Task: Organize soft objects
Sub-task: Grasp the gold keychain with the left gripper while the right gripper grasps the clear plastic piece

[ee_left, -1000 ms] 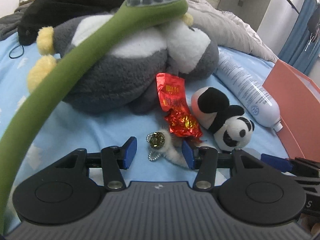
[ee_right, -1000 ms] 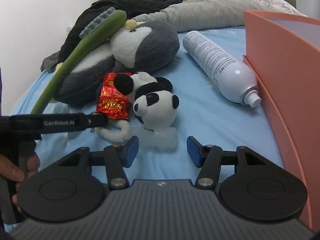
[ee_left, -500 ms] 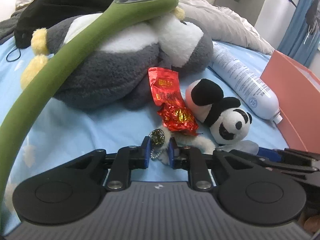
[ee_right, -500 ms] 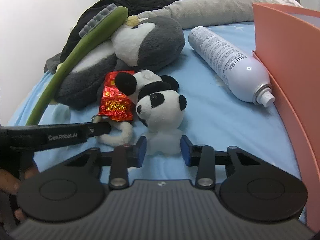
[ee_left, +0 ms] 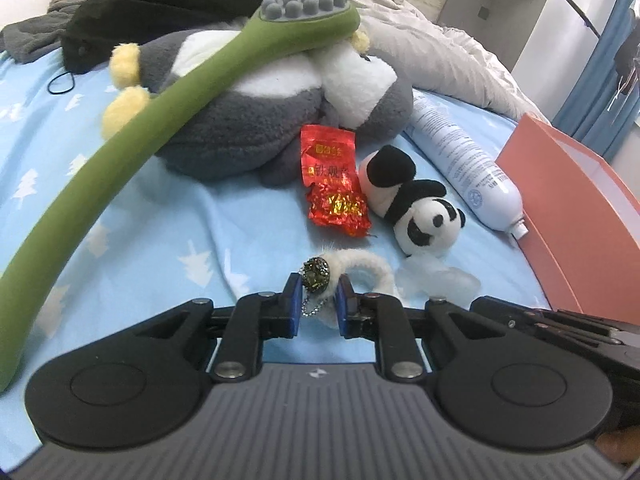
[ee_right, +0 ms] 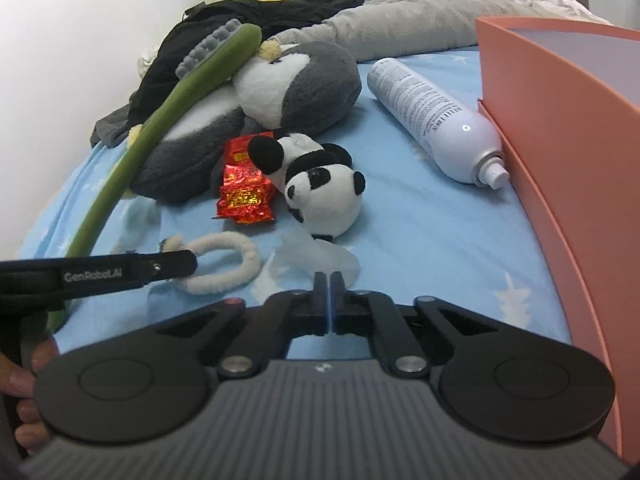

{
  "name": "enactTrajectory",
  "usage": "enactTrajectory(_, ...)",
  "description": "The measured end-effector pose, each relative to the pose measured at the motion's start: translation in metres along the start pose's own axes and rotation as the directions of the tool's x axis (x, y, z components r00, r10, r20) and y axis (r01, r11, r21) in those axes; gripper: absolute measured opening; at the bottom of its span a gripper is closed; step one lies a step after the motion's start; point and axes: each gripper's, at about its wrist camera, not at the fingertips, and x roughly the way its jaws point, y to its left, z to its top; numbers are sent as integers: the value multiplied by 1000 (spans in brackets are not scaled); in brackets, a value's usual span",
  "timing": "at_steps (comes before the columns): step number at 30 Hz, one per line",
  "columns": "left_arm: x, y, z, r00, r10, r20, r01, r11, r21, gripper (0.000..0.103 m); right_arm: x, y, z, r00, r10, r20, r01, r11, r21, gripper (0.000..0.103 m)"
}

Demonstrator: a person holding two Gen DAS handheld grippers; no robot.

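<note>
While our left fingers (ee_left: 317,307) pinch the fluffy white loop (ee_left: 366,270) at its beaded charm (ee_left: 316,274), our right fingers (ee_right: 329,300) are closed on clear plastic (ee_right: 320,258) just beyond them, beneath the panda plush (ee_right: 324,192).

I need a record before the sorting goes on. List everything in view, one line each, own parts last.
Penguin plush: one, grey and white, far end of the bed.
Massage stick: one, green with grey nubs, lying across the penguin.
Panda plush: one, black and white, mid-bed.
Foil packet: one, red, beside the panda.
Fluffy ring with charm: one, white, at the left jaws.
Clear plastic piece: one, translucent, under the panda.
Spray can: one, white, lying beside the box.
Box: one, orange, right edge.
Bedsheet: one, light blue.
Clothes and bedding: black and grey, behind.
Left gripper: shut on the fluffy ring.
Right gripper: shut on the plastic piece.
</note>
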Motion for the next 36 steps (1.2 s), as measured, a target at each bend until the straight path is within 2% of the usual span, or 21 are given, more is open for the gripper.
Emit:
enactTrajectory(8,-15,-3,-11,1000,-5,4,5,1000,-10,21,-9,-1,0,999,-38,25,38,999,-6,8)
enactTrajectory(10,-15,-3,-12,1000,-5,2,5,1000,-10,21,-6,-1,4,999,-43,21,43,999,-32,14)
enactTrajectory(12,-12,-3,-13,1000,-7,-2,7,1000,-12,21,-1,-2,7,999,-40,22,41,998,-53,46)
enactTrajectory(13,-11,-3,-13,1000,-7,-4,7,1000,-13,21,0,-2,8,999,-32,29,34,998,-54,49)
enactTrajectory(24,2,0,-17,999,-18,-36,18,1000,-22,21,35,-18,12,996,88,-25,-88,996,3,46)
enactTrajectory(25,2,0,-17,999,-18,-35,17,1000,-24,21,35,-18,11,995,96,-24,-96,995,10,45)
enactTrajectory(26,1,1,-17,999,-19,-34,18,999,-27,21,35,-19,11,994,106,-23,-106,994,18,38)
enactTrajectory(27,0,1,-17,999,-21,-29,20,999,-32,21,35,-19,10,992,123,-28,-122,992,22,34)
enactTrajectory(31,-9,3,-15,1000,-28,-3,28,998,-51,21,28,-12,10,993,114,-22,-114,993,0,25)
enactTrajectory(36,-26,0,-14,999,-31,22,32,998,-51,21,11,-7,10,996,86,-10,-87,996,-11,23)
